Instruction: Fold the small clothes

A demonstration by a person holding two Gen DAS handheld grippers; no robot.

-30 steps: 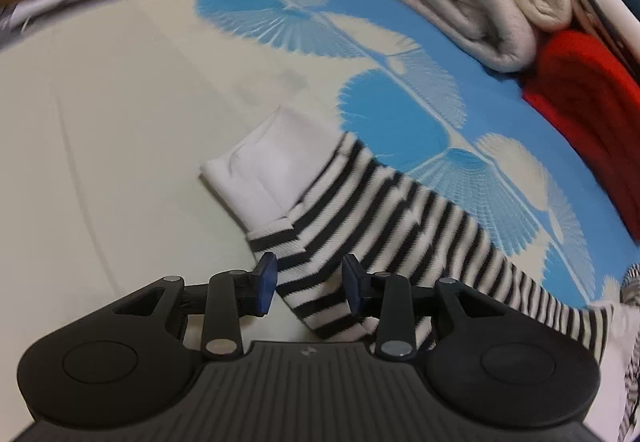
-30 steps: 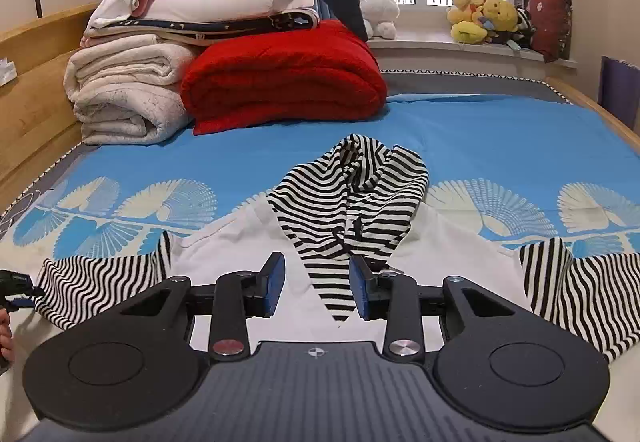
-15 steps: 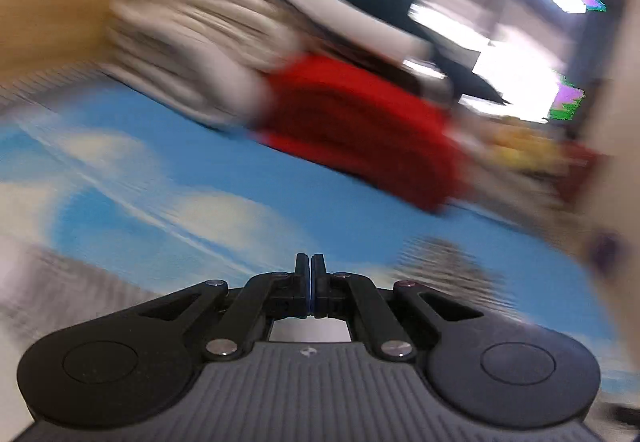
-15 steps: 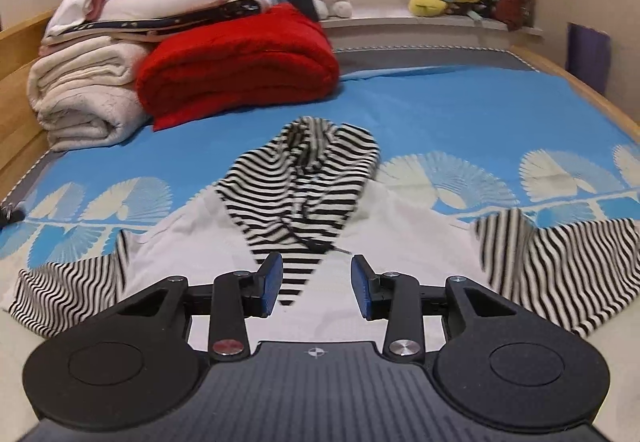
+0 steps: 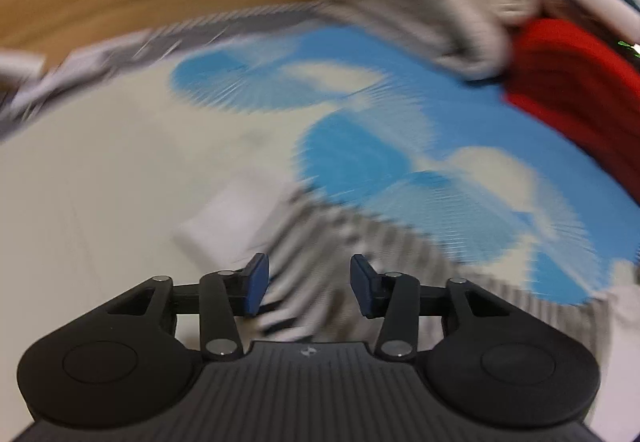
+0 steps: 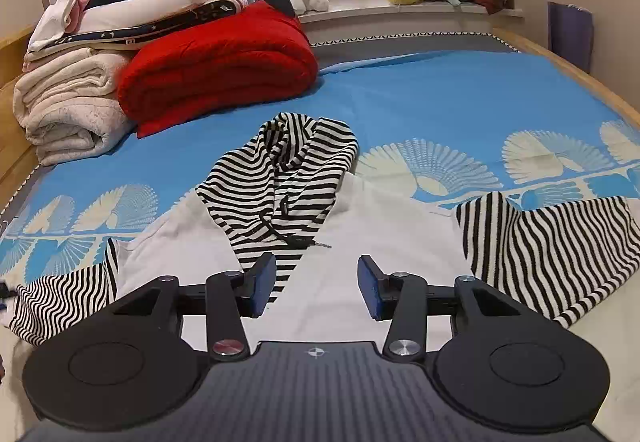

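1. The left claw (image 5: 307,292) is matte black plastic, with two slim fingers ending in flat blue pads (image 5: 256,288).
2. Each of its fingers hangs on jointed black link bars, pinned with round silver screw heads.
3. Its body is a wide ribbed plate flanked by two large round housings, each with a shallow circular recess.
4. A small white compass-like mark sits at the plate's front edge; blur makes its exact form hard to read.
5. The right claw (image 6: 316,288) has the same build: black links, blue pads (image 6: 264,284), ribbed plate, round housings.
6. Its crosshair mark shows clearly, and one lower pivot screw looks reddish, the other silver.
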